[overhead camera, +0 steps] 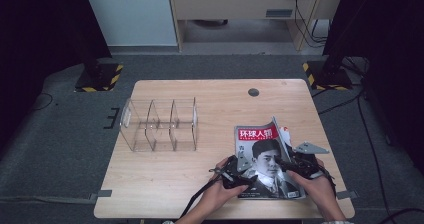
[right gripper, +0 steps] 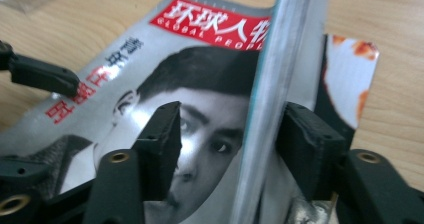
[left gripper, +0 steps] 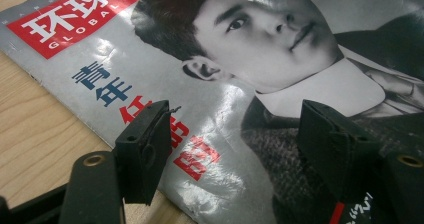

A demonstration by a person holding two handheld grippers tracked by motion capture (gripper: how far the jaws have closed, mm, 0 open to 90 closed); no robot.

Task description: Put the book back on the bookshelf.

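Clear divider rack (overhead camera: pixel 159 124) sat well apart, far-left of both grippers. Left gripper (left gripper: pixel 235 144) was wide open, jaws hovering over the magazine (left gripper: pixel 200 84) cover near its edge. Right gripper (right gripper: pixel 227 134) was open w/ the raised cover page (right gripper: pixel 280 84) between its jaws, touching the right jaw.

magazine (left gripper: pixel 210 109) | red masthead banner: 环球人物, "GLOBAL PEOPLE" beneath (cut off at edges) | cover side text: 青年

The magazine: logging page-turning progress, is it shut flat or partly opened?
Partly opened: the magazine's right edge stands raised between the right tongs' spread jaws.
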